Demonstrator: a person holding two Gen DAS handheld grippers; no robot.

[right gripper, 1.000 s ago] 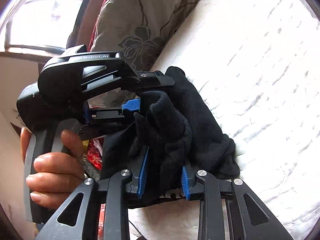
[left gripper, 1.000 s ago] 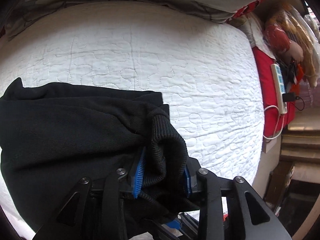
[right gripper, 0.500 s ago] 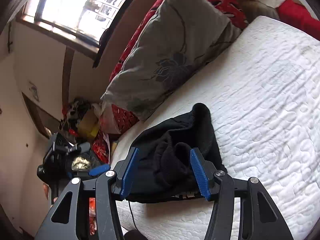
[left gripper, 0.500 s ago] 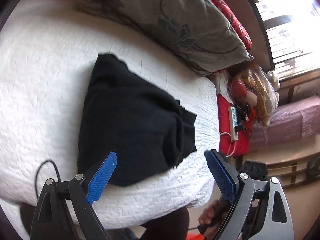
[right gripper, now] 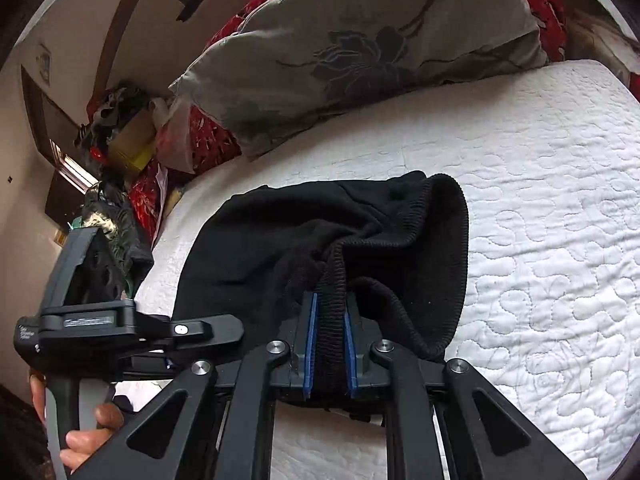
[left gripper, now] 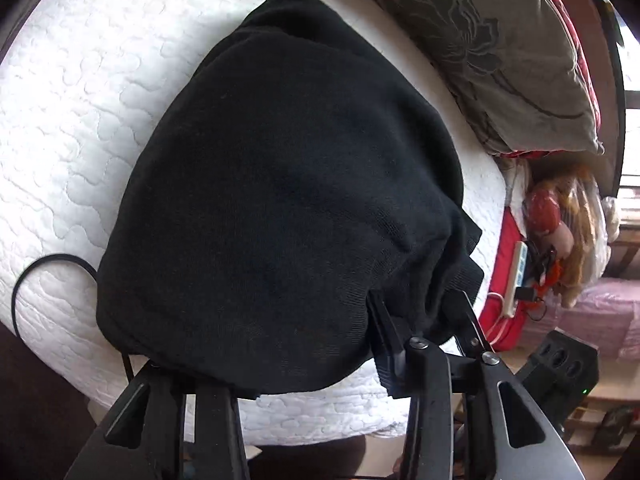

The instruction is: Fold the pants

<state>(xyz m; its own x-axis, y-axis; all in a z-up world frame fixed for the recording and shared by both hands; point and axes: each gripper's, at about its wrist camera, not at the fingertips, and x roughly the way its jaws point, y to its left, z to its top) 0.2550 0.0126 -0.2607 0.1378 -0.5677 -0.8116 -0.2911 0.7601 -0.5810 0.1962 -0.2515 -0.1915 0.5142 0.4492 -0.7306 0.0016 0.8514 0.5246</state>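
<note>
Both grippers are clamped on the black pants, which lie bunched on the white quilted bed.

Your right gripper pinches the ribbed waistband between its 2 blue pads; your left gripper is closed on a bunch of cloth at the near corner, its pads hidden by fabric. Treat the knit as soft, light and floppy: it will likely sag and drag rather than hold a crease, so grip the thick ribbed band and outer corners, keep the edge taut between both hands, and watch the black cable beside it and the grey pillow behind.
</note>
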